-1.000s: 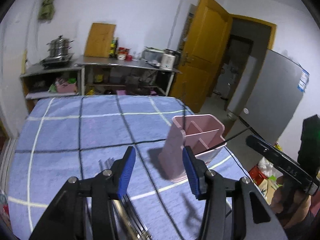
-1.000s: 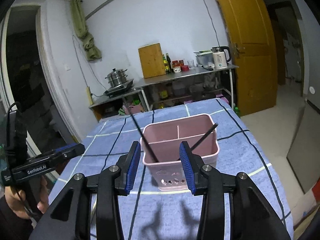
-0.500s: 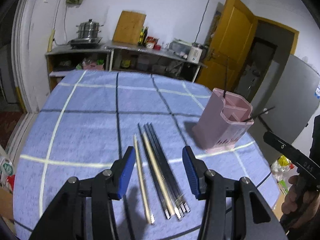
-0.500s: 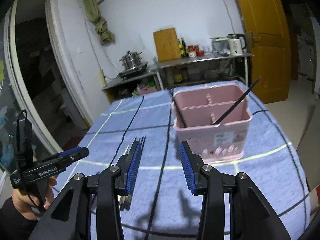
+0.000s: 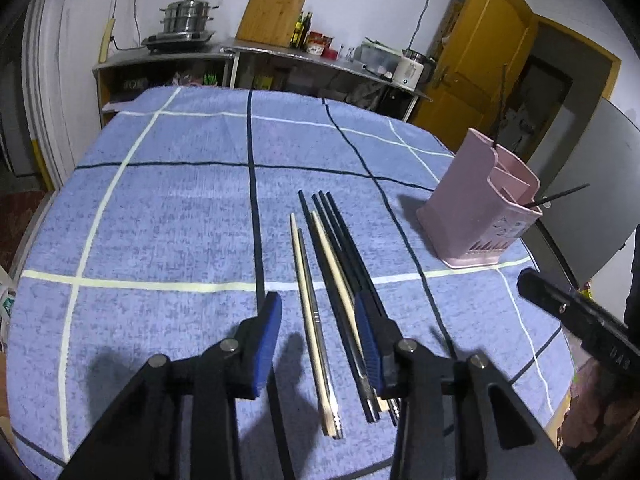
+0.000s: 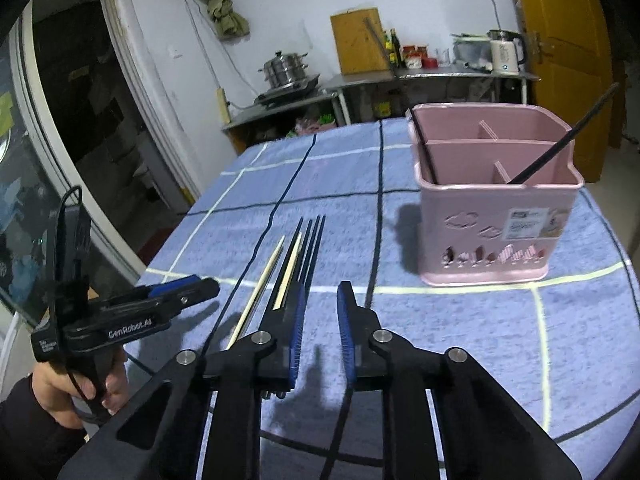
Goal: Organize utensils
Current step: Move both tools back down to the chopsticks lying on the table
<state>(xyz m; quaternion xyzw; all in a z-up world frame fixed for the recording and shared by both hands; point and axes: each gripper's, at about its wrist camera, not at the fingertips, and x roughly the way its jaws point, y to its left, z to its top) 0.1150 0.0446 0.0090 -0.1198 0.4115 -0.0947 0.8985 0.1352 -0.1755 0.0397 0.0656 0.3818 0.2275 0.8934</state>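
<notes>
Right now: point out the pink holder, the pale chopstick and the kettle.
pink holder (image 6: 496, 236), right wrist view, front wall.
pale chopstick (image 5: 306, 304), left wrist view, mid-shaft of the leftmost one.
kettle (image 6: 505, 55), right wrist view, white body.

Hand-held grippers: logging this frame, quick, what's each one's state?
Left hand-held gripper: open, empty, above the chopsticks.
Right hand-held gripper: open, empty.

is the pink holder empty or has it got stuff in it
Not empty. The pink holder stands upright with two black chopsticks in it: one at its left end, another leaning out to the right.
</notes>
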